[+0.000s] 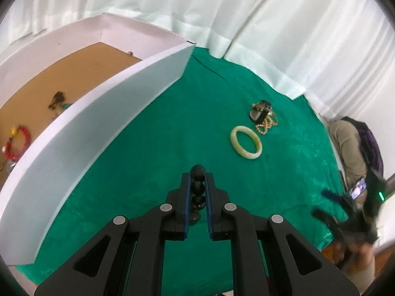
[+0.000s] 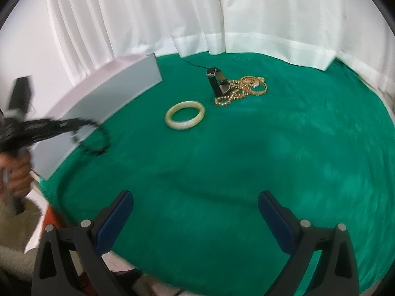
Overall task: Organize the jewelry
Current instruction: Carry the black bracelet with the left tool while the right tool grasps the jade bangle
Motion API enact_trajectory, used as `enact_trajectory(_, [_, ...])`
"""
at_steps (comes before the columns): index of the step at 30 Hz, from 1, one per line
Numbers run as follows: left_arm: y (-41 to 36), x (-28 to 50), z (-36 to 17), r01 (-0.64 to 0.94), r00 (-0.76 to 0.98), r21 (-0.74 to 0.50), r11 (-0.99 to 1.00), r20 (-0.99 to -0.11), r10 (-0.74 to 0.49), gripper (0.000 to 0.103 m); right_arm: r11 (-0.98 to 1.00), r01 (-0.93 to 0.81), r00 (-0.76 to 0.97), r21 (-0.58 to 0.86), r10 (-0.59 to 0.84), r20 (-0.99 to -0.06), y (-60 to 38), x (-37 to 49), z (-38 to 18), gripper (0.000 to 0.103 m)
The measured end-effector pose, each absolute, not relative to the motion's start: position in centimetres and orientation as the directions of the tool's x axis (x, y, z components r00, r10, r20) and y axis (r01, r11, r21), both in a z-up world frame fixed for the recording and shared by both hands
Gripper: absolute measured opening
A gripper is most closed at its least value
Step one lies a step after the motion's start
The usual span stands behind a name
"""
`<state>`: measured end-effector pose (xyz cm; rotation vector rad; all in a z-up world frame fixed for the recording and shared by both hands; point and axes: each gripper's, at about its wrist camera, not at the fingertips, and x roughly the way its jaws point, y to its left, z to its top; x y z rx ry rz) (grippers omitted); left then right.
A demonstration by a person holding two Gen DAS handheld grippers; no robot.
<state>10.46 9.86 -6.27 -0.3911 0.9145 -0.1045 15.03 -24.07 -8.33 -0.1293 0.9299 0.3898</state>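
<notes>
Tablecloth point(image 1: 153, 143) deep green, plain. Box point(image 1: 103, 113) white outside, tan-brown floor inside. Bangle point(image 1: 245, 143) pale cream with faint green tint. Chain point(image 2: 243, 88) gold. Watch point(image 2: 218, 82) black strap. Beaded bracelet point(image 1: 198, 192) black, glossy. Bracelet in box point(image 1: 18, 143) red with yellow bead. Curtain point(image 1: 246, 12) white. Gripper pads point(image 2: 114, 222) blue, bodies black.

One pale jade bangle point(image 2: 185, 118) lies on the table, one tangle of gold chain point(image 2: 243, 90), one black-strapped watch point(image 2: 218, 82). One black bead bracelet point(image 2: 95, 139) hangs in the air. Inside the one white box point(image 1: 81, 128): one red bead bracelet point(image 1: 18, 143), one dark trinket point(image 1: 57, 99).
</notes>
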Motion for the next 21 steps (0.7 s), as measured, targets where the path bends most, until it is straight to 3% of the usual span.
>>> enact_trajectory(4, [10.7,9.8,-6.1,-0.092,0.619,-0.376,0.922,-0.747,-0.243,0.009,0.876,-0.482,0.488,0.015,0.282,-0.826,-19.5,20.4,-8.9,0.099])
enact_trajectory(5, [10.8,9.7,-6.1,-0.093,0.621,-0.375,0.922,-0.746,-0.241,0.009,0.863,-0.504,0.472,0.022,0.297,-0.83,-18.1,21.9,-9.0,0.093])
enact_trajectory(7, [10.9,9.6,-6.0,-0.093,0.622,-0.373,0.923,-0.745,-0.239,0.009,0.841,-0.541,0.452,0.016,0.306,-0.838,-15.5,24.0,-9.4,0.057])
enact_trajectory(12, [11.0,9.3,-5.9,-0.089,0.622,-0.382,0.92,-0.743,-0.248,0.009,0.771,-0.637,0.383,-0.025,0.288,-0.878,-10.1,27.8,-11.6,0.055])
enact_trajectory(14, [11.0,9.4,-5.9,-0.084,0.621,-0.387,0.918,-0.741,-0.256,0.009,0.75,-0.66,0.347,-0.042,0.255,-0.903,-9.0,28.4,-12.8,0.044])
enact_trajectory(15, [11.1,9.4,-5.9,-0.08,0.62,-0.391,0.917,-0.739,-0.261,0.009,0.744,-0.667,0.332,-0.047,0.24,-0.912,-8.8,28.6,-13.3,0.03])
enact_trajectory(17, [11.2,9.4,-5.7,-0.071,0.619,-0.409,0.91,-0.733,-0.281,0.009,0.737,-0.671,0.344,-0.08,0.214,-0.914,-8.5,28.6,-13.7,0.013])
enact_trajectory(20, [11.8,9.3,-4.8,-0.056,0.623,-0.447,0.893,-0.715,-0.318,0.009,0.753,-0.657,0.341,-0.03,0.262,-0.903,-9.2,28.1,-12.4,0.008])
enact_trajectory(21, [12.0,9.1,-4.2,-0.05,0.628,-0.456,0.888,-0.706,-0.327,0.009,0.756,-0.654,0.349,-0.014,0.286,-0.892,-9.4,27.7,-11.4,0.0])
